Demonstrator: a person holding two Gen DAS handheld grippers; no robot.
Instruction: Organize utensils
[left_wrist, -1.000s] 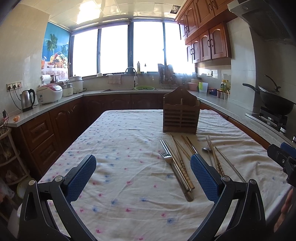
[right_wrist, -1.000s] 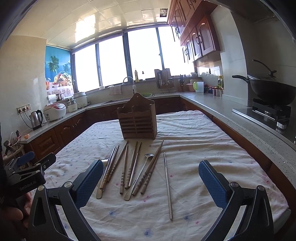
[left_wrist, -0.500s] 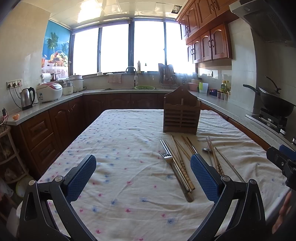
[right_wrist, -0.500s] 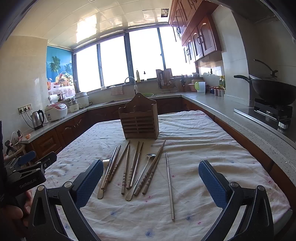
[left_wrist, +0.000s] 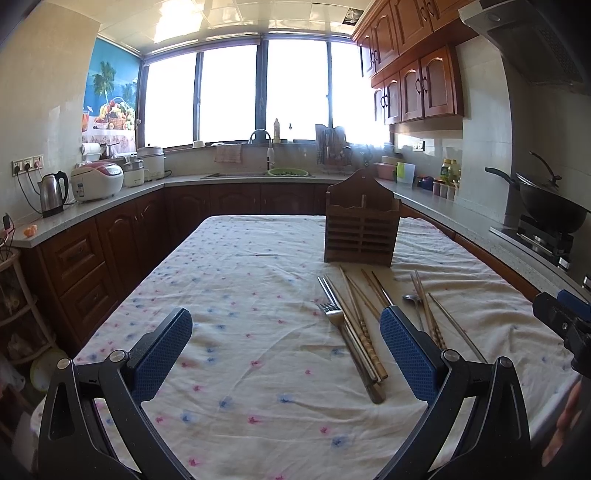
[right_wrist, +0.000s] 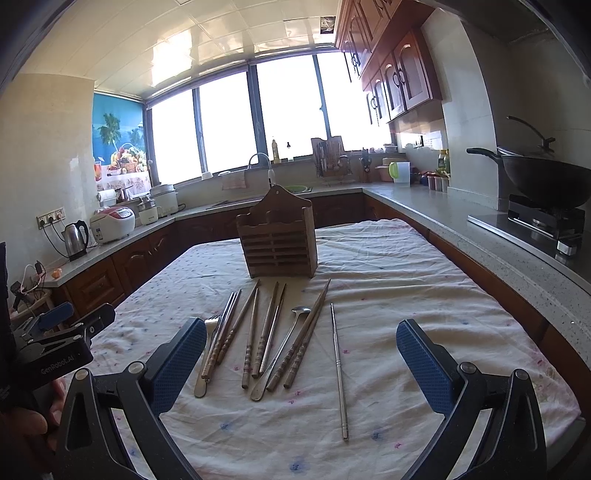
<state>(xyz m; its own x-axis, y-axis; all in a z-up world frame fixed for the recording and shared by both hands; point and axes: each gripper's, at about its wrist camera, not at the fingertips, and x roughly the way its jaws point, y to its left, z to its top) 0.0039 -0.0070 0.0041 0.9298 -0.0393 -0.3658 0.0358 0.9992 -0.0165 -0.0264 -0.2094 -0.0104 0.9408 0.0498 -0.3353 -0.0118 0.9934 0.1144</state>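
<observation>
- Left wrist view: the left hand-held gripper (left_wrist: 286, 347) hovers above the tabletop (left_wrist: 229, 295) with its blue pads spread wide and nothing between them. The utensils lie to its right: a fork (left_wrist: 338, 319) beside a pair of metal chopsticks (left_wrist: 334, 295) and wooden chopsticks (left_wrist: 364, 325), all short of the wooden utensil holder (left_wrist: 362, 229) standing farther back.
- Left wrist view, risk: fork and chopsticks lie touching side by side, so a closing grasp could, I judge, take two pieces at once or roll one away on the wrinkled cloth.
- Left wrist view, change: compared with a second ago almost nothing differs; the holder and the fork sit at nearly the same place in the picture, so this gripper has barely moved.
- Right wrist view: the right hand-held gripper (right_wrist: 301, 354) is also wide open and empty, above the fanned row. A spoon (right_wrist: 286, 350) lies among turned wooden chopsticks (right_wrist: 301, 343), and a single metal chopstick (right_wrist: 338, 365) lies apart on the right.
- Right wrist view, risk: that thin rod lies flat on soft cloth, so the pads may pinch fabric or slide off it; a tilted pickup could then miss the holder's narrow slots.
- Right wrist view, change: the holder now looks slightly larger and the utensils sit lower in the picture, so this gripper has eased forward.
</observation>
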